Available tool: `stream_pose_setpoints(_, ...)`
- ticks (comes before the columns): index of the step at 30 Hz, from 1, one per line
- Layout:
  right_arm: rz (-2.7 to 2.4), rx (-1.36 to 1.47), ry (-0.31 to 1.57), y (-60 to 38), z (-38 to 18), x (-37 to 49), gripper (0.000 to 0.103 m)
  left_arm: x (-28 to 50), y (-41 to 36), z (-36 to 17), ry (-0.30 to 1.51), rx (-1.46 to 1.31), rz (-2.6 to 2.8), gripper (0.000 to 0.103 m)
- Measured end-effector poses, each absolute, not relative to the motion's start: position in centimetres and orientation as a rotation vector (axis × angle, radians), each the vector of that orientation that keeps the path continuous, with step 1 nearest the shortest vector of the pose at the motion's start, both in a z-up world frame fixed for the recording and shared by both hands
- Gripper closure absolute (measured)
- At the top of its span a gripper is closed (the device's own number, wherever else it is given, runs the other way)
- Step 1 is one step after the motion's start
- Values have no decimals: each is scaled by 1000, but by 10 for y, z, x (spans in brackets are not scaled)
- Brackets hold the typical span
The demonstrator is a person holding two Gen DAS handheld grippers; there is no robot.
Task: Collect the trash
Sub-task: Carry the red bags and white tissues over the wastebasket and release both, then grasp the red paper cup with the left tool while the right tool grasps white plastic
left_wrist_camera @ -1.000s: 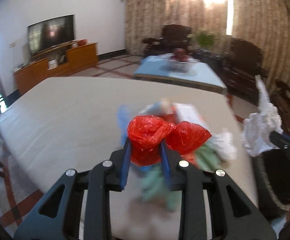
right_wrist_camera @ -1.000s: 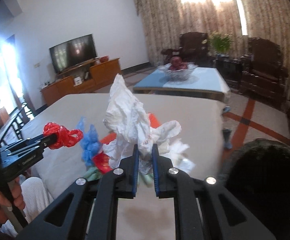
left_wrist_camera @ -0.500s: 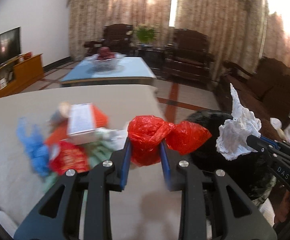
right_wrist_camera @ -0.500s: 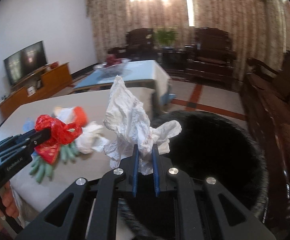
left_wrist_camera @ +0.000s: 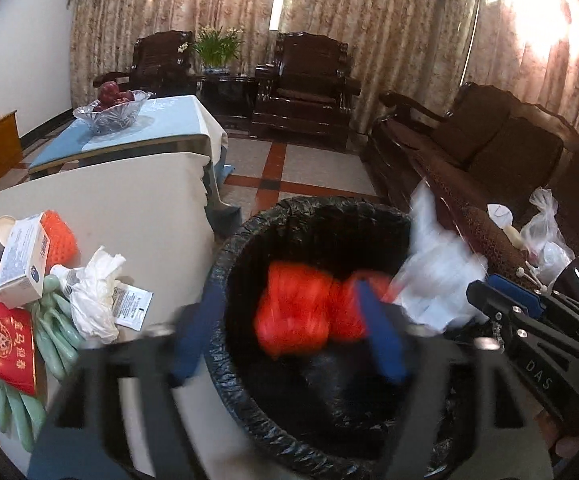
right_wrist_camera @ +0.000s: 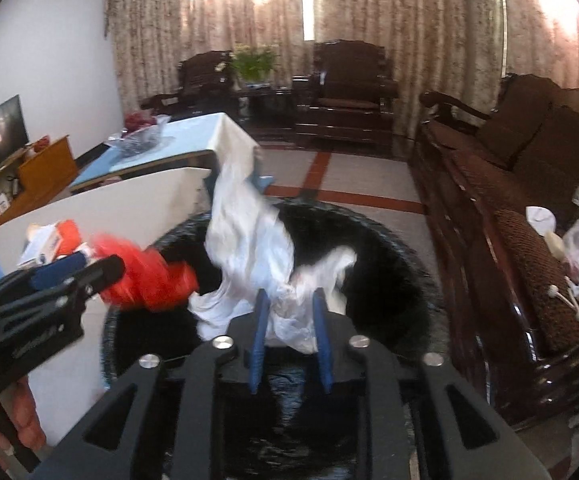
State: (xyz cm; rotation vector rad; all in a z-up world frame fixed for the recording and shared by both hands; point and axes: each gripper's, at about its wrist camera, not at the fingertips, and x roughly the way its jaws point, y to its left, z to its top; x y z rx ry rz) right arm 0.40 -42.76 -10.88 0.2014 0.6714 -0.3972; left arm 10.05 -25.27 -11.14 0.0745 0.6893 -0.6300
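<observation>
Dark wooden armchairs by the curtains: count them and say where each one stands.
2. One armchair stands left of the potted plant; the other armchair stands right of it. More may be out of view.

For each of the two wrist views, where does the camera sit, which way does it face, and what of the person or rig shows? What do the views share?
Left wrist: on the left gripper, looking down into the black bin; its jaws have just been opening around the red bag; right gripper at right.
Right wrist: on the right gripper, facing the bin, jaws just opening, white bag between them; left gripper and a hand at left.
Shared: bin, both bags, table.
</observation>
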Motion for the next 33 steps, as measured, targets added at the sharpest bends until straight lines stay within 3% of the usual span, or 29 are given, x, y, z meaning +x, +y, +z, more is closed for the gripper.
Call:
stream_pose_setpoints(3, -428, 210, 655, -432, -108, 0, 39, 100, -243, -110, 675, 85, -618, 28)
stream_pose_setpoints(6, -418, 232, 636, -429, -106, 6, 21, 99, -211, -102, 639, 94, -546, 23)
stream_pose_setpoints(9, -385, 237, 614, -412, -105, 14, 12, 103, -172, -96, 609, 111, -448, 19)
stream_pose_setpoints(19, -109, 158, 595, -298, -101, 70, 9, 107, -39, -89, 592, 97, -73, 17)
stream_pose_setpoints(33, 78, 57, 653, -202, -135, 158, 12, 117, 26, -109, 644, 47, 84, 17)
